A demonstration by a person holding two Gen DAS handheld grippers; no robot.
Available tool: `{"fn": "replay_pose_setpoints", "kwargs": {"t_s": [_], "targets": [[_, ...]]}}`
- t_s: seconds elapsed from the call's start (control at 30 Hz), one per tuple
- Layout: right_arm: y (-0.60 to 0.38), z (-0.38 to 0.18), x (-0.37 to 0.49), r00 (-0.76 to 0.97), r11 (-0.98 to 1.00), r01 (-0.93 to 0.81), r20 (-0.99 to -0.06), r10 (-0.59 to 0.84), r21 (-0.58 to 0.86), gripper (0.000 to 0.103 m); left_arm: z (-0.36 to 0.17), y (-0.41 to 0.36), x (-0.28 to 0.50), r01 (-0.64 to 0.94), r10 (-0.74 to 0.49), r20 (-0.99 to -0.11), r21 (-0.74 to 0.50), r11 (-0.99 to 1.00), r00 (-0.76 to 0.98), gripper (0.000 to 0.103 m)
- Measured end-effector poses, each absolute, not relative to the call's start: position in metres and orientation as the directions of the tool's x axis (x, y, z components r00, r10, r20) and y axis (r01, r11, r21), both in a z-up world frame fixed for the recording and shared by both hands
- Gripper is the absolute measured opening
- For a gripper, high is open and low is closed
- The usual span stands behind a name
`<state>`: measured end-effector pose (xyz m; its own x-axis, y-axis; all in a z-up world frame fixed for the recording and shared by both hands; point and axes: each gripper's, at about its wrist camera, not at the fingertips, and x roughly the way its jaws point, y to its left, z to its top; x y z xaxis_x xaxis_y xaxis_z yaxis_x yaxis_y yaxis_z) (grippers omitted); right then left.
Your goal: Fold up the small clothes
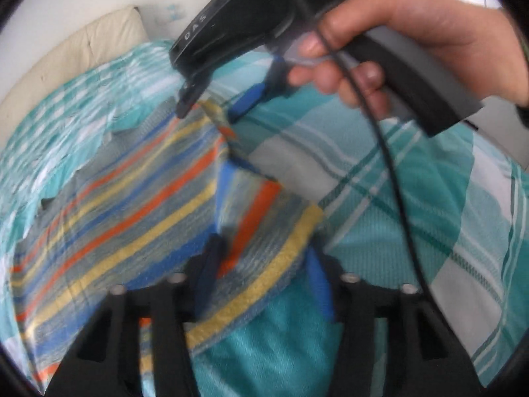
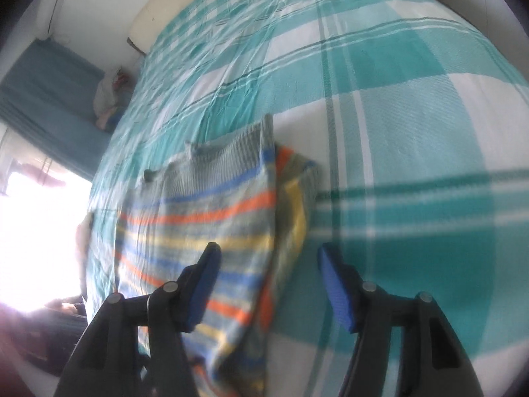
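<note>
A small striped knit top [image 2: 198, 231] lies on the bed [image 2: 413, 99], over a teal and white checked sheet – in the right wrist view it fills the lower left of the frame, collar toward the middle, one edge already turned over on itself along its right side. The left gripper [image 1: 264, 264] sits at the bottom centre of its own view with a folded corner of the top between its blue pads; the picture is blurred, so I cannot tell whether the pads press on the cloth or merely straddle it. The right gripper [image 2: 269, 278] stands spread, the top's right edge lying in the gap and neither pad touching it; in the left wrist view a hand [image 1: 413, 43] at the upper right carries it above the garment. The knit looks light, soft and limp – it should drape and crease wherever it is lifted, and a single-layer pinch may slip. Best taken at a hem corner or at the doubled fold edge, where the cloth is thicker
</note>
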<state>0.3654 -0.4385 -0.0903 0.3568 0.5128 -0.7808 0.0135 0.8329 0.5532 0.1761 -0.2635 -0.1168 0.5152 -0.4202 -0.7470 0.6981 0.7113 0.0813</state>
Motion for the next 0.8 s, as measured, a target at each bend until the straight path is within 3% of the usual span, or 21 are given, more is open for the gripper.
{"fn": "replay_pose_setpoints", "kwargs": {"t_s": [0.07,0.1,0.17,0.27,0.47,0.8], "targets": [[-0.439,-0.096,0.376,0.375,0.806,0.037,-0.756,0.537,0.591,0.051,-0.114,-0.259,0.18,0.69,-0.445,-0.74,0.035,0.723,0.504,0.017],[-0.437,-0.098,0.381,0.371,0.799,0.039,-0.751,0.546,0.6,0.037,-0.112,-0.253,0.181,0.681,-0.457,-0.734,0.01,0.733,0.502,0.007],[-0.427,-0.095,0.389,0.354,0.847,0.018,-0.795,0.492,0.532,0.01,-0.105,-0.239,0.182,0.66,-0.494,-0.716,-0.063,0.749,0.493,0.006],[-0.403,-0.072,0.391,0.359,0.899,-0.061,-0.831,0.425,0.434,0.01,-0.088,-0.209,0.178,0.621,-0.53,-0.672,-0.13,0.773,0.518,0.005],[-0.334,-0.014,0.393,0.424,0.886,-0.197,-0.778,0.464,0.42,0.01,-0.051,-0.125,0.171,0.499,-0.541,-0.595,-0.254,0.828,0.595,0.005],[-0.167,-0.013,0.409,0.35,0.821,-0.366,-0.752,0.558,0.438,0.01,-0.069,-0.001,0.189,0.234,-0.434,-0.635,-0.378,0.896,0.638,0.005]]}}
